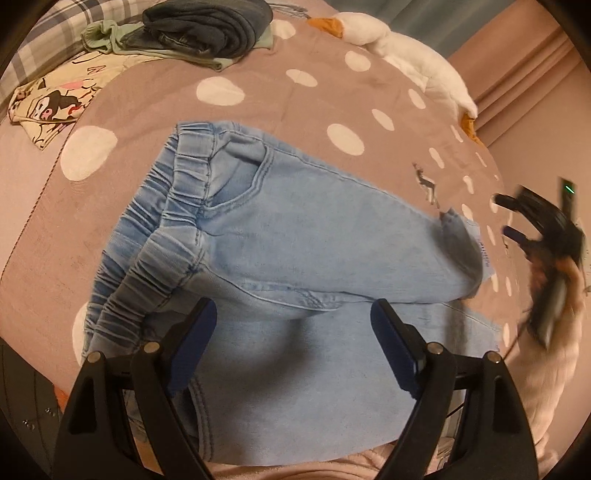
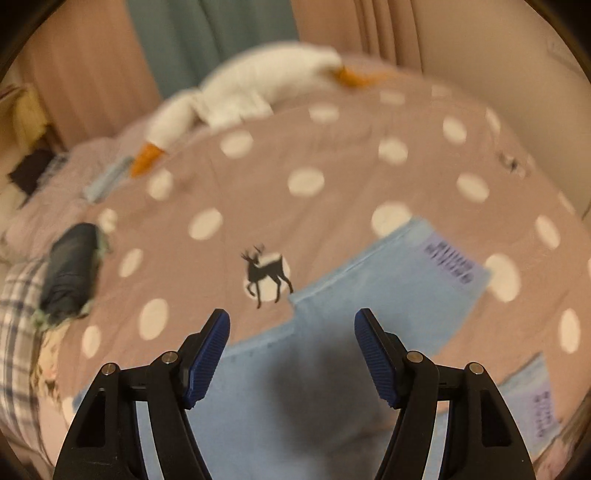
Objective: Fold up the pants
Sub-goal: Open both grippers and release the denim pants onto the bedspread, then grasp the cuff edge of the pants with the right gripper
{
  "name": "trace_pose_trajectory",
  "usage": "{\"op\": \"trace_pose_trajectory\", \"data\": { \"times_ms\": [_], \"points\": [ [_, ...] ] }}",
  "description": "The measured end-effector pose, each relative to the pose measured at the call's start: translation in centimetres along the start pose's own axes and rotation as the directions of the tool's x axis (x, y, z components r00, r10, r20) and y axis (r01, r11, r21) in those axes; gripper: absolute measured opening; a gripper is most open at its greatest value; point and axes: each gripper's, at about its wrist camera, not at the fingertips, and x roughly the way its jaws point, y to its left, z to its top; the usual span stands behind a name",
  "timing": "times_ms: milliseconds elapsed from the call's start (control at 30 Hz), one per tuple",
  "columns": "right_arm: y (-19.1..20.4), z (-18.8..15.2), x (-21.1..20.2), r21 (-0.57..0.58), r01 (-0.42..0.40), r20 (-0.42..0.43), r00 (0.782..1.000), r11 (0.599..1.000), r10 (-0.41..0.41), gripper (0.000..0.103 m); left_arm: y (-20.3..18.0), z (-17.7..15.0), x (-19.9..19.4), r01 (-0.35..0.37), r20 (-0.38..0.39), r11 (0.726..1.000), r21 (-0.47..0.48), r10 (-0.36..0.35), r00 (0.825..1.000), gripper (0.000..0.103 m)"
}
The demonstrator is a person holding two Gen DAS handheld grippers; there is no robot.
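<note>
Far out to the left of the left gripper (image 1: 293,314), a cartoon-print cloth (image 1: 48,105) lies on the pink dotted bedspread (image 1: 258,110), and beyond it, ahead and to the left, sits a pile of dark folded clothes (image 1: 207,31). The left gripper's 2 blue-padded jaws stand wide apart and hold nothing; they hover just above the light blue pants (image 1: 295,240). The pants lie directly under and ahead of this gripper, their gathered elastic waistband (image 1: 162,236) ahead on the left and the legs running off to the right, where one layer lies folded over another. A white plush goose (image 1: 406,55) rests far ahead to the right. At the right edge, past the leg ends, the right gripper (image 1: 508,218) shows blurred, with a hand (image 1: 554,295) and a pale sleeve behind it. In the right wrist view, the right gripper (image 2: 291,332) has its 2 jaws well apart and empty, above the leg fabric of the pants (image 2: 388,295), which spreads below and to the right of it, a purple label (image 2: 448,262) ahead on the right. A black deer print (image 2: 267,273) marks the bedspread just ahead.
</note>
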Motion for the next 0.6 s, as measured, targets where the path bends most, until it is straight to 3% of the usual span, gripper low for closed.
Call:
{"op": "trace_pose_trajectory", "data": {
  "times_ms": [167, 300, 400, 433, 500, 567, 600],
  "points": [
    [1.5, 2.2, 8.0, 0.010, 0.112, -0.161, 0.981, 0.994, -0.109, 0.070, -0.1, -0.2, 0.0, -0.058, 0.002, 0.998, 0.004, 0.058, 0.998, 0.086],
    [1.8, 2.6, 12.1, -0.029, 0.220, -0.209, 0.952, 0.975, -0.222, 0.070, 0.3, -0.4, 0.2, -0.073, -0.010, 0.997, -0.016, 0.073, 0.997, 0.086],
    [1.2, 2.1, 12.8, -0.025, 0.255, -0.212, 0.944, 0.967, -0.254, 0.068, 0.3, -0.5, 0.2, -0.082, -0.015, 0.997, -0.012, 0.082, 0.997, 0.086],
    [1.0, 2.0, 12.7, -0.022, 0.259, -0.204, 0.944, 0.966, -0.258, 0.064, 0.3, -0.5, 0.1, -0.083, -0.013, 0.997, -0.009, 0.083, 0.996, 0.086],
    [0.7, 2.0, 12.2, -0.025, 0.281, -0.191, 0.941, 0.959, -0.281, 0.045, 0.2, -0.6, 0.2, -0.080, -0.017, 0.997, -0.007, 0.080, 0.997, 0.086],
    [-0.3, 1.7, 11.5, -0.007, 0.274, -0.180, 0.946, 0.962, -0.271, 0.013, 0.1, -0.7, 0.2, -0.068, -0.019, 0.998, -0.008, 0.068, 0.998, 0.086],
    [-0.8, 1.5, 11.2, 0.014, 0.234, -0.176, 0.958, 0.972, -0.228, 0.006, 0.0, -0.6, 0.3, -0.063, -0.019, 0.998, -0.008, 0.063, 0.998, 0.086]
  ]
}}
